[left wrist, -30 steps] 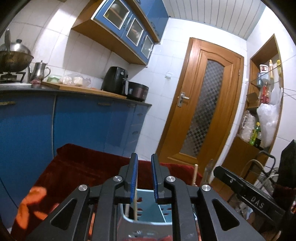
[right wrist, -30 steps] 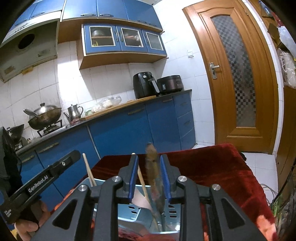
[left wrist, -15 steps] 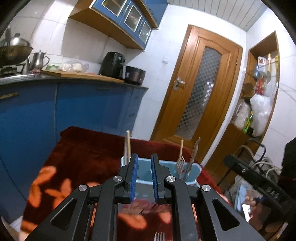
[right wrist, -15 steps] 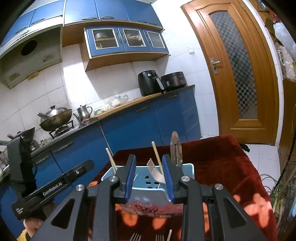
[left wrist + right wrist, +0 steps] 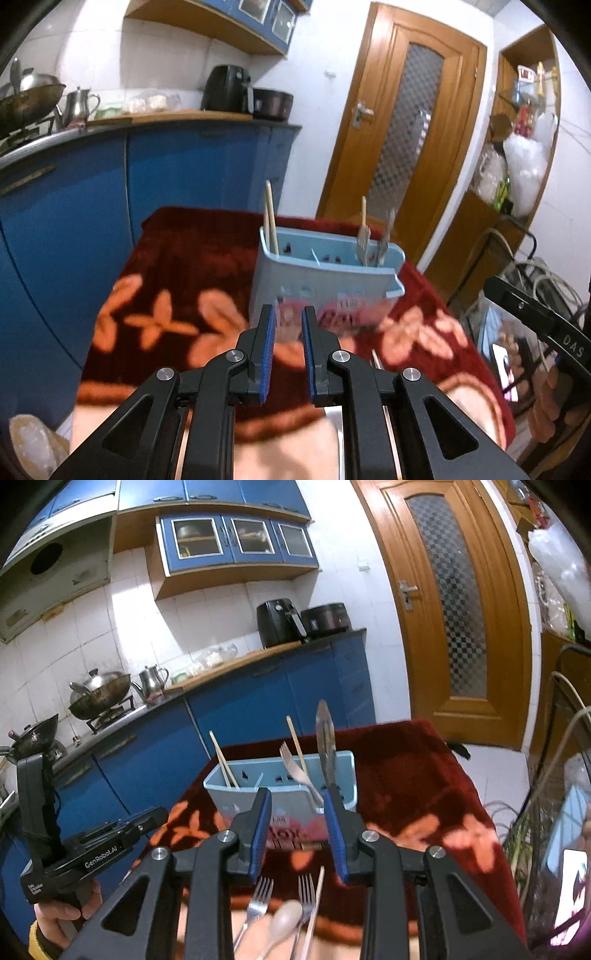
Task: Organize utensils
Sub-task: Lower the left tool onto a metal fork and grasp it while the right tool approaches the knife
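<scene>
2 forks (image 5: pixel 280 904), a spoon (image 5: pixel 286 921) and a chopstick (image 5: pixel 314 912) lie loose at 6 o'clock of the blue caddy (image 5: pixel 284 788). Right gripper (image 5: pixel 297 830) gapes empty above them; left gripper (image 5: pixel 287 347) is slightly parted, empty. Next: descend, pinch 1 handle.

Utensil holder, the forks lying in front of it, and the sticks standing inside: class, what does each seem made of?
Utensil holder: likely plastic, pale blue, moulded with slots.
Forks: likely steel, grey and shiny.
Sticks: probably wood or bamboo, tan and matte.

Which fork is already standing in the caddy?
The fork leaning tines-up in the blue caddy; the other two forks lie flat on the cloth.
</scene>
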`<state>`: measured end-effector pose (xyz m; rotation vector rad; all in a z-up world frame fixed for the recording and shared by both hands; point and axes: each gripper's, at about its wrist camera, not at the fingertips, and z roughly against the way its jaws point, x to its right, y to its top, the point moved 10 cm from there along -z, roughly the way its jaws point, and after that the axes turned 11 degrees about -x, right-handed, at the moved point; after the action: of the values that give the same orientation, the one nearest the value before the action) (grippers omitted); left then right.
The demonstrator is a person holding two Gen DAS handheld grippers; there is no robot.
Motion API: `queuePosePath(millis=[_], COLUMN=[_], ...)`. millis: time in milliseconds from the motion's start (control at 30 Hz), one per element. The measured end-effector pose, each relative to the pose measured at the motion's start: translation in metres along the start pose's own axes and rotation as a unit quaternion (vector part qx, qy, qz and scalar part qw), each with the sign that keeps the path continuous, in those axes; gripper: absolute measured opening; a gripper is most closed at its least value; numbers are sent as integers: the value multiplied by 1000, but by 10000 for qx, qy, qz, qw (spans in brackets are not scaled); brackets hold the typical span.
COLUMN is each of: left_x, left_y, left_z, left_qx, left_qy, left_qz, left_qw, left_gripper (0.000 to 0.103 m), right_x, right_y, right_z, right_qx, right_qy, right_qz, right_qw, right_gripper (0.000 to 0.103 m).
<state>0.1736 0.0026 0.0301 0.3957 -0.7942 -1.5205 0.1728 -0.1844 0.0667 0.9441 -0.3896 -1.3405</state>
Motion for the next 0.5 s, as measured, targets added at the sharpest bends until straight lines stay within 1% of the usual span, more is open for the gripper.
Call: queuePosePath(millis=[67, 167, 300, 400, 500], left_x=[1, 5, 11, 14, 17], left_y=[-8, -23, -43, -53, -63], left_z=[-2, -8, -20, -28, -35], left_qx=[-140, -340, -692, -884, -1073], left_qy=[-35, 22, -101, -126, -90], left_qz=[-33, -152, -149, -183, -252], left_qw=[9999, 9993, 9974, 9958, 9939], left_gripper=[14, 14, 14, 14, 14], right_x=[2, 6, 12, 14, 15], right_y=[-7, -25, -46, -61, -75], right_z=[-1, -4, -9, -12, -14], right_qx=[-131, -367, -621, -791, -938], right_qy=[-11, 15, -39, -37, 53], right_qz=[-66, -161, -254, -303, -373], right_qw=[9999, 9992, 9977, 9964, 9949], right_gripper=[32, 32, 32, 32, 33])
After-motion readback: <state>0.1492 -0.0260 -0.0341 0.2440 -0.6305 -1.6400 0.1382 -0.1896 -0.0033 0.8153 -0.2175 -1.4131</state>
